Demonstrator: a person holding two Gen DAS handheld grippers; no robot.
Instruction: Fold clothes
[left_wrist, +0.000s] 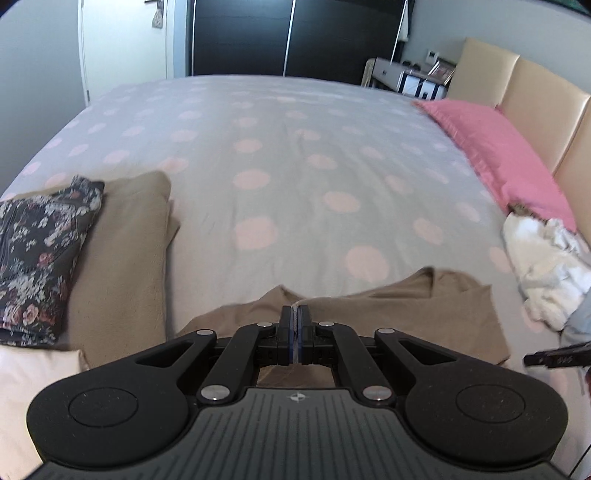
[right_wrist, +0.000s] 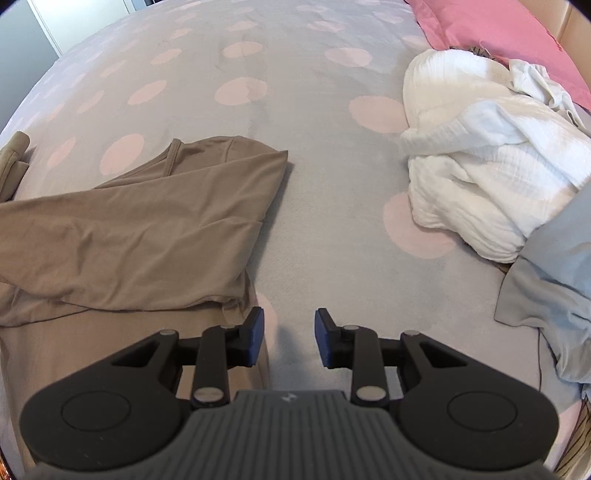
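A tan garment (left_wrist: 406, 314) (right_wrist: 147, 229) lies on the bed, partly folded, with its sleeve laid across the body. My left gripper (left_wrist: 295, 314) is shut on an edge of this tan garment, a thin fold of cloth showing between the pads. My right gripper (right_wrist: 289, 325) stands open just off the garment's right edge, over bare bedspread, with nothing between its fingers. The tip of the right gripper (left_wrist: 554, 356) shows at the right edge of the left wrist view.
The grey bedspread with pink dots (left_wrist: 288, 155) spreads ahead. Folded clothes sit at left: a floral piece (left_wrist: 33, 251) on a tan one (left_wrist: 125, 251). A crumpled white pile (right_wrist: 480, 155) and a light blue garment (right_wrist: 554, 266) lie at right by a pink pillow (left_wrist: 498, 147).
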